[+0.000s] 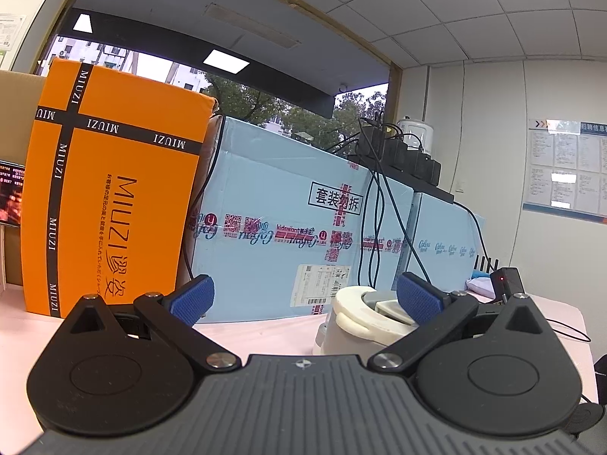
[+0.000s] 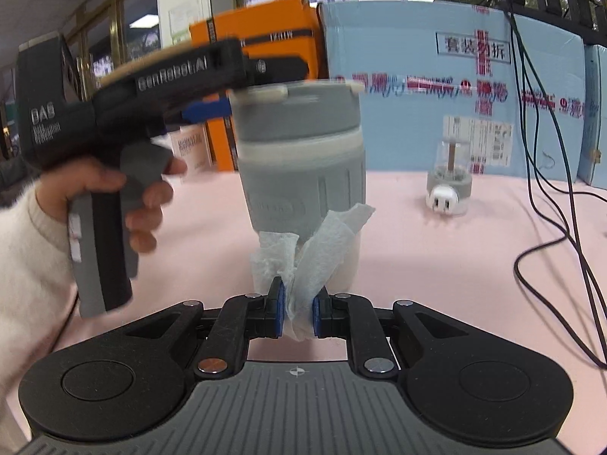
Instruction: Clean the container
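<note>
Pink table (image 2: 436, 265), cartons behind. Grey container (image 2: 303, 159) upright mid-table, top rim reached by left gripper (image 1: 305, 297), jaws spread wide around it, probably to steady it. Paper towel (image 2: 315, 250) pinched between right gripper (image 2: 297, 313) jaws, pressed against container's lower wall for wiping.

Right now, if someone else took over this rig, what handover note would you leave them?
Left claw: open, by the top of the grey-and-white container, not gripping.
Right claw: shut on a crumpled paper towel, towel against the container's lower front.
Container stands upright on the pink table; a smaller lidded jar sits behind, right.
Done: towel picked up, brought to the container.
Left: steady it, wipe it.
</note>
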`<action>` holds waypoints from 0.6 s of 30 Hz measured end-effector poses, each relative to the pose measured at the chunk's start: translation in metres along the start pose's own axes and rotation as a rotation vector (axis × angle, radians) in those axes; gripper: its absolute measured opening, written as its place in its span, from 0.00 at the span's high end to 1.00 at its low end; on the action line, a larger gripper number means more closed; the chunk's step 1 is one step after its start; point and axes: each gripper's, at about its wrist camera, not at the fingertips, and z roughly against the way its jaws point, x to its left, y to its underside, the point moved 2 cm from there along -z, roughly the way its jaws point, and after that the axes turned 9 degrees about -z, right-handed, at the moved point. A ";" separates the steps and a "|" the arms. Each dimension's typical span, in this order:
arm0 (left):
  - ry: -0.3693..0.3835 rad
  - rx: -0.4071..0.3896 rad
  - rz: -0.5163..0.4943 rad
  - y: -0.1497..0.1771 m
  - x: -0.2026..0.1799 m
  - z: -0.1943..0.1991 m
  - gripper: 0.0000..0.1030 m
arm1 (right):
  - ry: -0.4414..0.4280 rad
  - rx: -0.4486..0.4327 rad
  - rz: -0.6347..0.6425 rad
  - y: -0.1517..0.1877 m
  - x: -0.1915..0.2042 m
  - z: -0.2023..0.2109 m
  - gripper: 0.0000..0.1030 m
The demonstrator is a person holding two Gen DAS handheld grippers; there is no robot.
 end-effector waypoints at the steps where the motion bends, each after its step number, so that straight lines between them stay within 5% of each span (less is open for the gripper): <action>1: 0.000 0.000 0.000 0.000 0.000 0.000 0.00 | 0.001 0.013 0.003 0.003 0.000 -0.001 0.87; 9: 0.003 -0.008 0.004 0.001 0.000 0.001 0.00 | 0.007 0.086 0.069 0.015 0.009 0.006 0.83; 10: 0.004 -0.010 0.006 0.001 0.001 0.002 0.00 | 0.014 0.092 0.081 0.016 0.010 0.007 0.79; 12: 0.004 -0.012 0.006 0.001 0.000 0.002 0.00 | 0.033 0.101 0.107 0.018 0.014 0.010 0.53; 18: 0.005 -0.027 0.000 0.002 -0.001 0.004 0.00 | 0.081 0.068 0.186 0.015 0.025 0.023 0.24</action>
